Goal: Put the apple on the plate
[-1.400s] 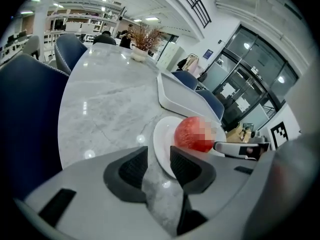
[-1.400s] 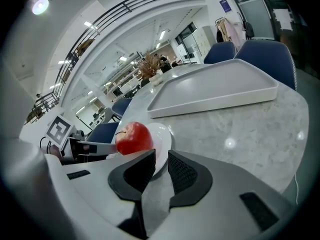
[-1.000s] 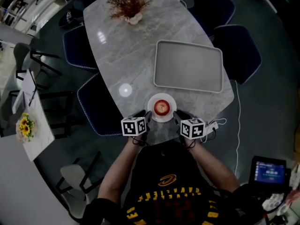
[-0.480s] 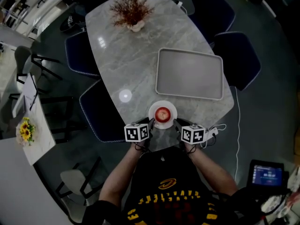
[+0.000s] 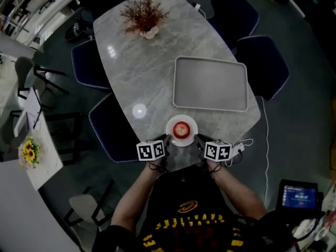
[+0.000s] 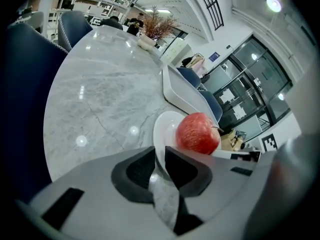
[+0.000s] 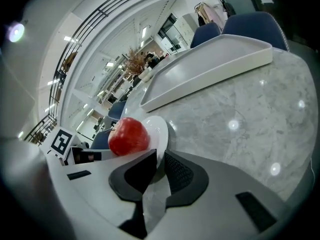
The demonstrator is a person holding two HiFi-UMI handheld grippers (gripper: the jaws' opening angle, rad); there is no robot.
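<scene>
A red apple [image 5: 181, 128] sits in the middle of a small white plate [image 5: 170, 134] at the near edge of the marble table [image 5: 147, 72]. My left gripper [image 5: 167, 139] is at the plate's left rim. Its jaws are closing, with the rim of the plate [image 6: 161, 134] between the pads of the left gripper [image 6: 161, 156]. My right gripper [image 5: 198, 139] is at the right rim, where the plate's edge [image 7: 160, 131] runs between the pads of the right gripper [image 7: 160, 159]. The apple [image 6: 197, 133] [image 7: 129, 136] touches neither gripper.
A large empty grey tray [image 5: 210, 83] lies just beyond the plate. A dried plant in a vase [image 5: 144, 12] stands at the table's far end. Dark blue chairs [image 5: 107, 122] [image 5: 262, 62] flank the table. The person stands at the near edge.
The apple, the plate and both hands keep their places. The two marker cubes have rolled slightly.
</scene>
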